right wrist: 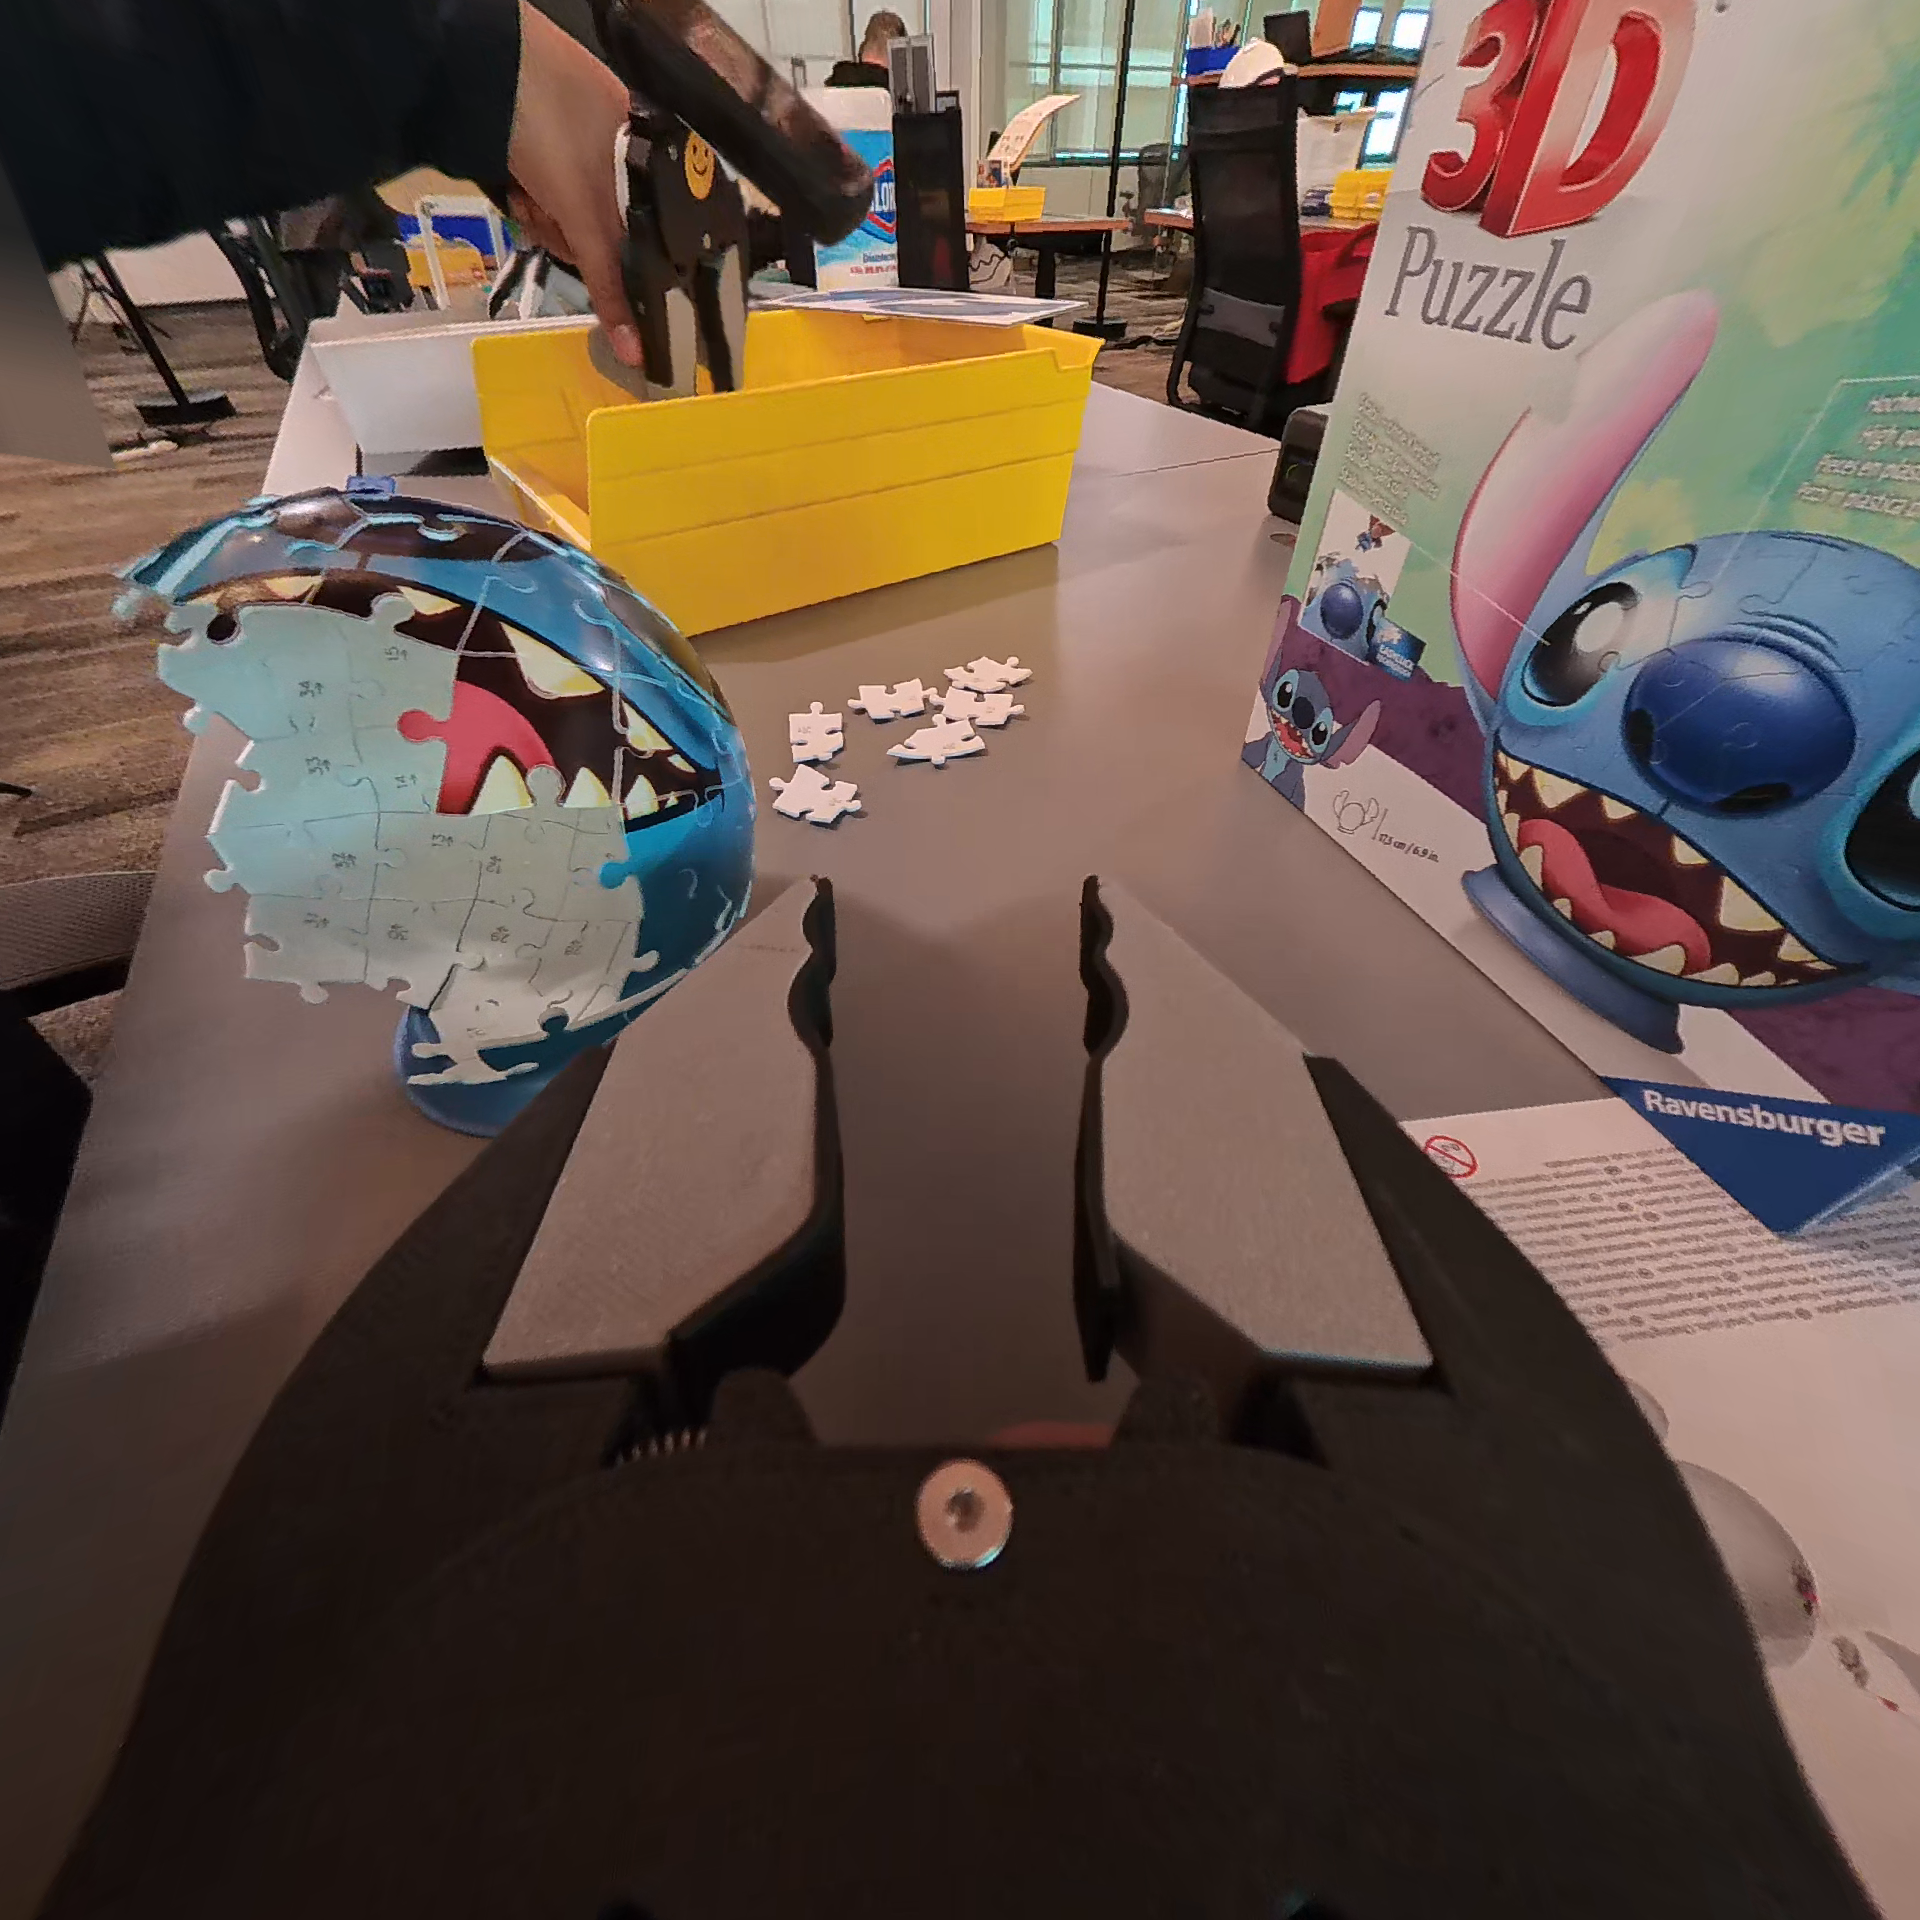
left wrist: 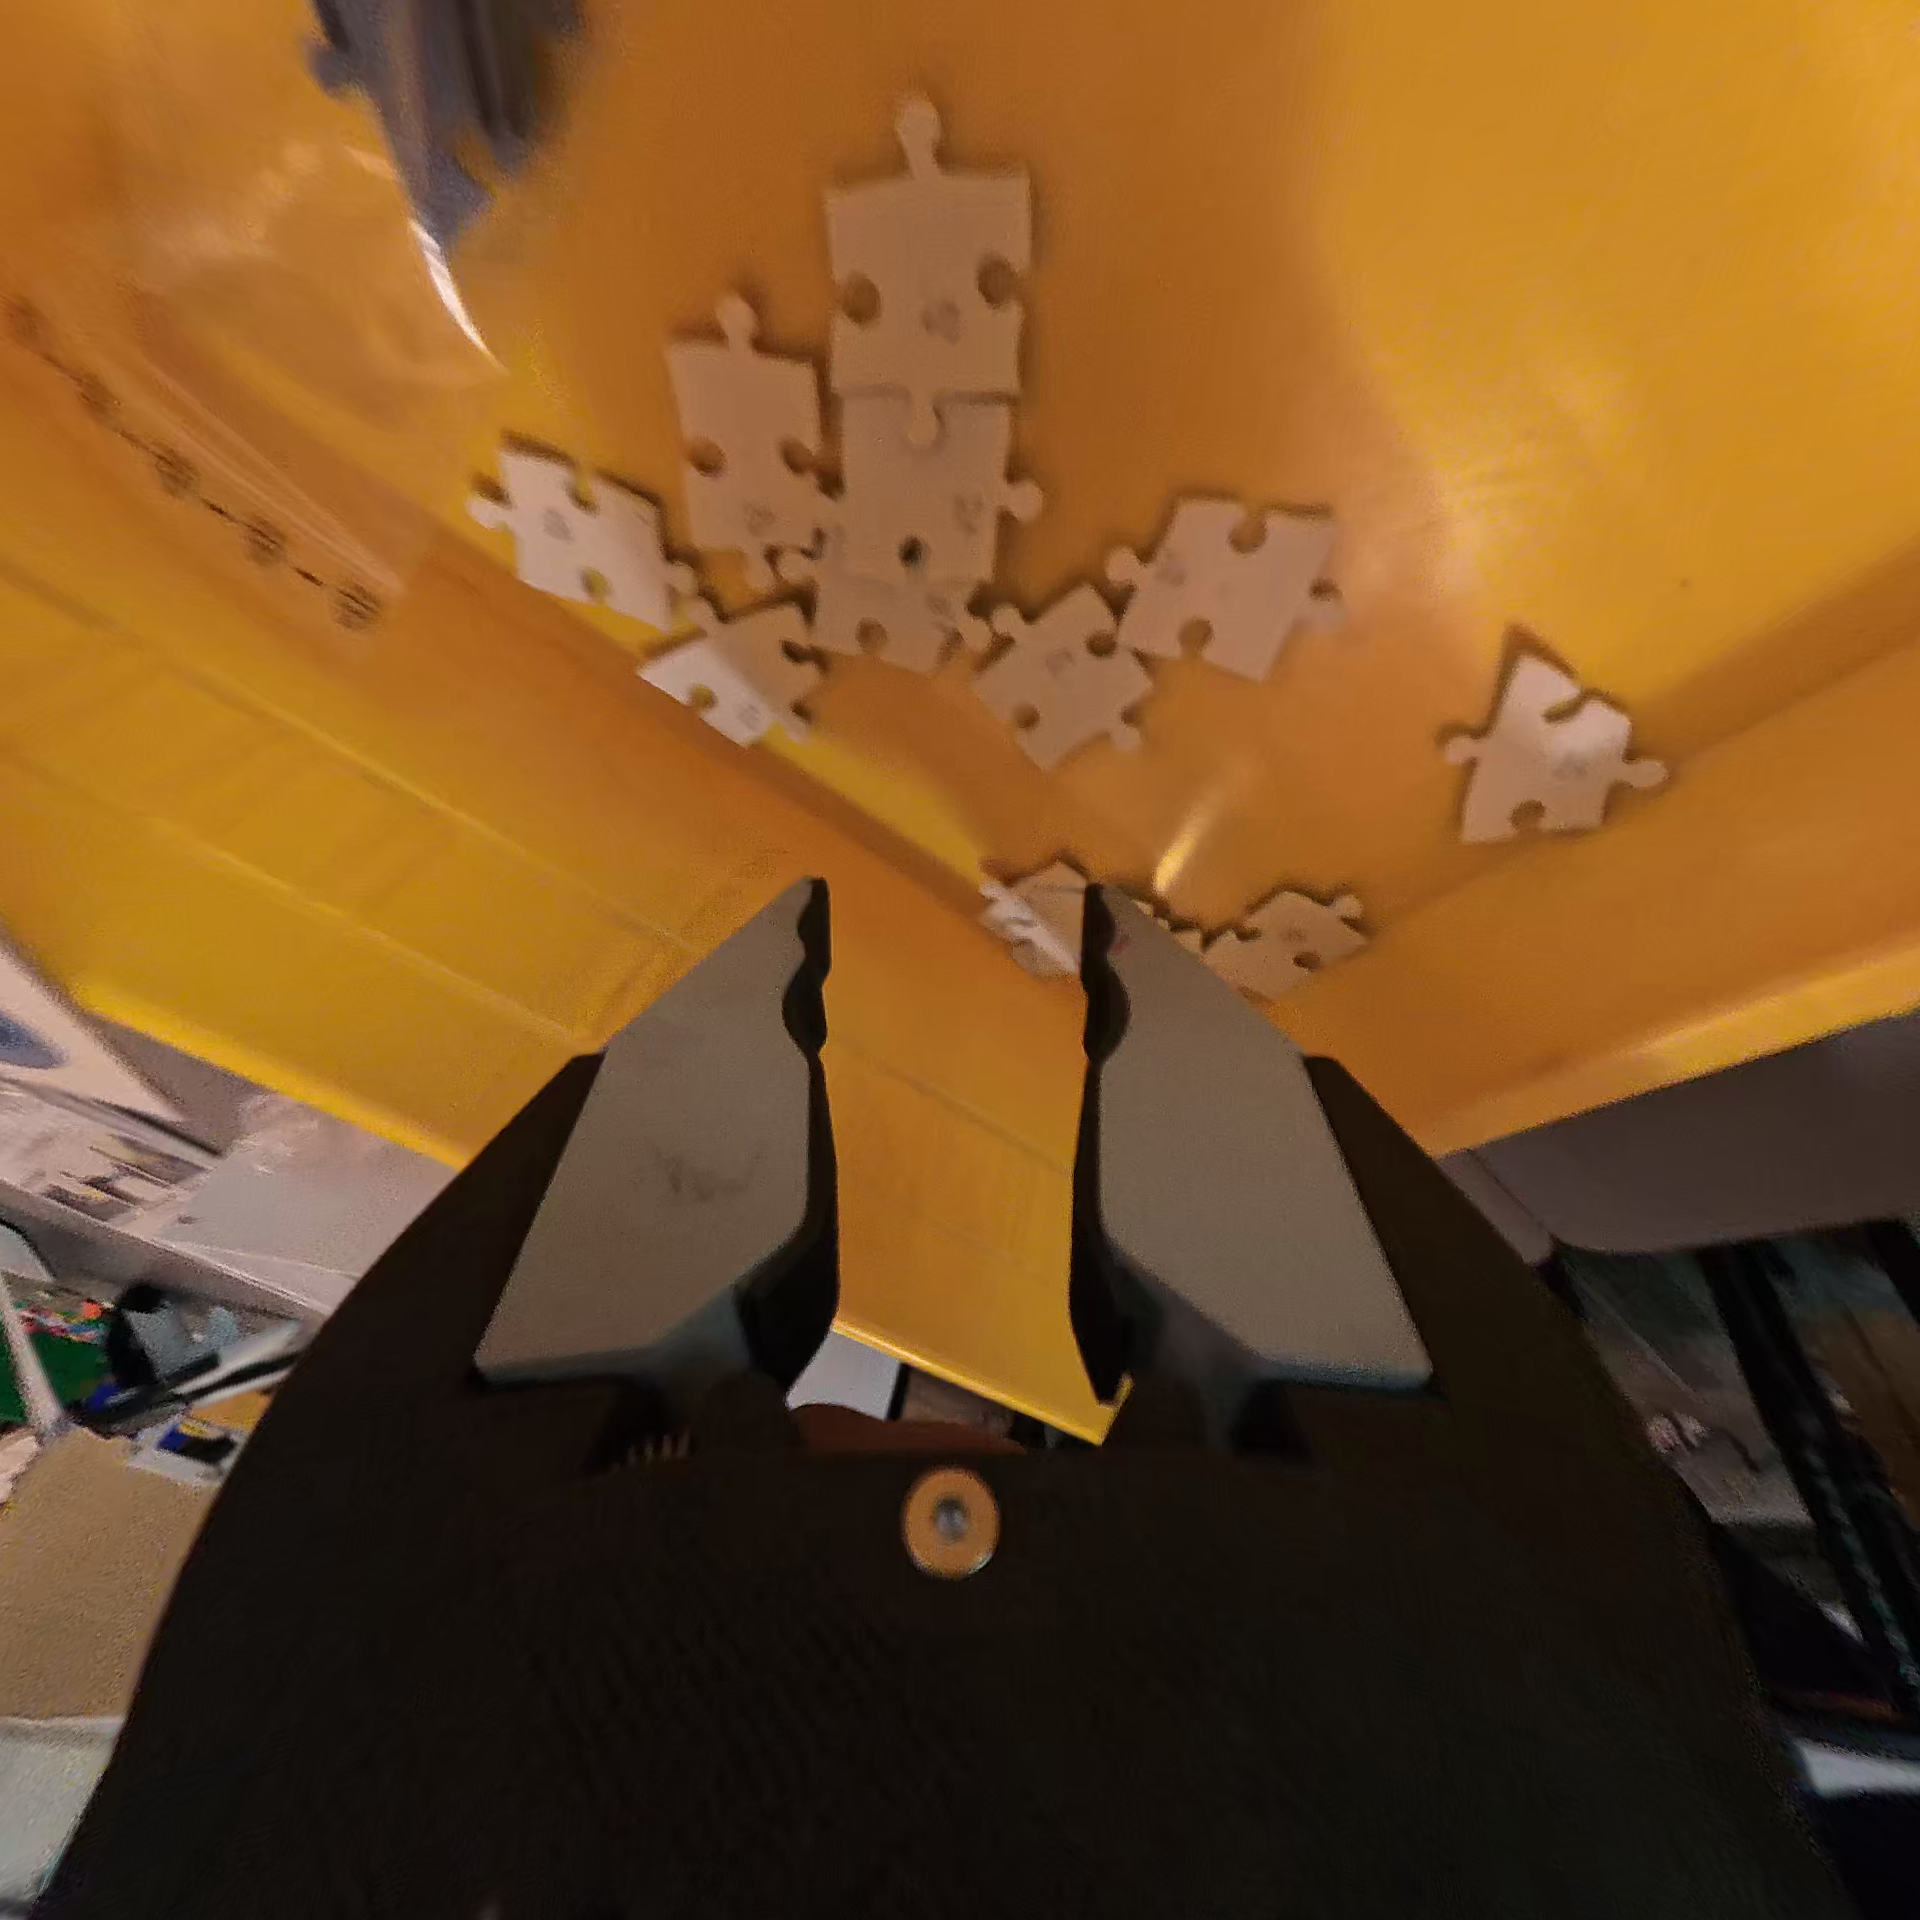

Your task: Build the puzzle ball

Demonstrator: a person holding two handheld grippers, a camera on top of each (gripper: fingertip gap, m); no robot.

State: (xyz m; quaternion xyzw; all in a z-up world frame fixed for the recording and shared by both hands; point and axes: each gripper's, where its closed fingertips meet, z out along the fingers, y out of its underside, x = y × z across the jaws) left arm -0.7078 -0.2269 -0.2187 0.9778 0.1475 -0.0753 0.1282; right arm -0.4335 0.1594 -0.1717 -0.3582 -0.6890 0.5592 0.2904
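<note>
A half-built blue puzzle ball (right wrist: 447, 790) stands on a blue base at the table's left, its open side showing pale piece backs. Several loose white pieces (right wrist: 914, 717) lie on the grey table beyond my right gripper (right wrist: 954, 894), which is open and empty, hovering low over the table. A yellow bin (right wrist: 821, 457) stands behind. My left gripper (left wrist: 956, 899) is open and empty, pointing down into the bin over several white pieces (left wrist: 914, 499) on its floor. It also shows in the right wrist view (right wrist: 691, 358), held by a hand over the bin.
The puzzle box (right wrist: 1621, 582) stands upright at the right, with an instruction sheet (right wrist: 1704, 1299) lying in front of it. A white tray (right wrist: 405, 374) sits behind the bin on the left. Chairs and desks fill the room behind. Spacing between my two grippers at the tips: around 50 cm.
</note>
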